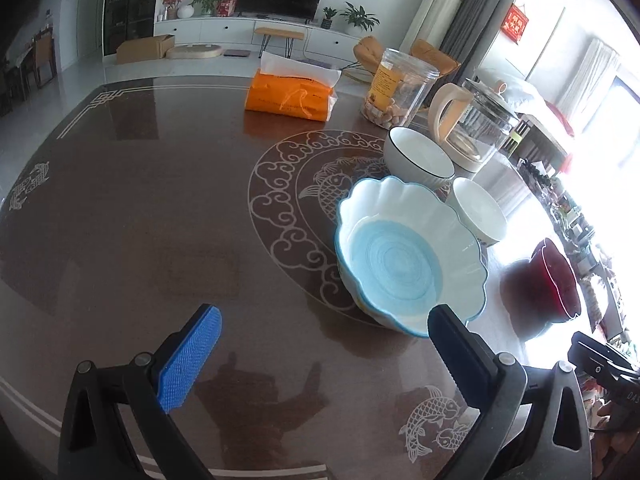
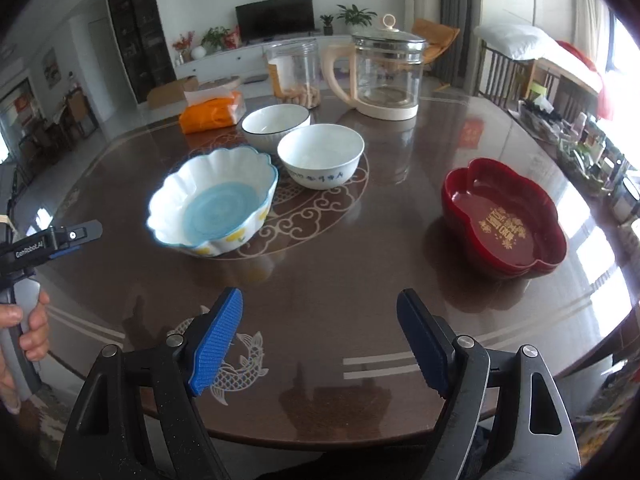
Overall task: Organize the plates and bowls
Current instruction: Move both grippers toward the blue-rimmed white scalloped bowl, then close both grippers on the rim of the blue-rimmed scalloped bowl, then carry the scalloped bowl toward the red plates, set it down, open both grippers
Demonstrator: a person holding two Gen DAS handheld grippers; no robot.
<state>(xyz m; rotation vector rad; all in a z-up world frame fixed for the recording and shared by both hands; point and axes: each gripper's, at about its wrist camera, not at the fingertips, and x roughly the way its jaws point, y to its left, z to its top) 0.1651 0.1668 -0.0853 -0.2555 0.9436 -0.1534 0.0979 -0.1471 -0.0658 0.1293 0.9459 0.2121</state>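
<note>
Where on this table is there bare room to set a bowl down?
Bare table lies between the blue scalloped bowl and the red dish, and along the near edge. It is crowded behind: two white bowls, jar, kettle.

Left wrist view: red dish point(image 1: 558, 280) half lost in window glare, right rim washed out. Right gripper point(image 1: 600, 364) cut by frame edge, jaws not visible there. Plain white bowl point(image 1: 478, 210) partly behind scalloped blue bowl point(image 1: 404, 256).
Right wrist view: gold lettering in red dish point(image 2: 502, 226) illegible. Jar point(image 2: 294, 74) label too blurred to read. Hand point(image 2: 24, 332) cut by left edge.
</note>
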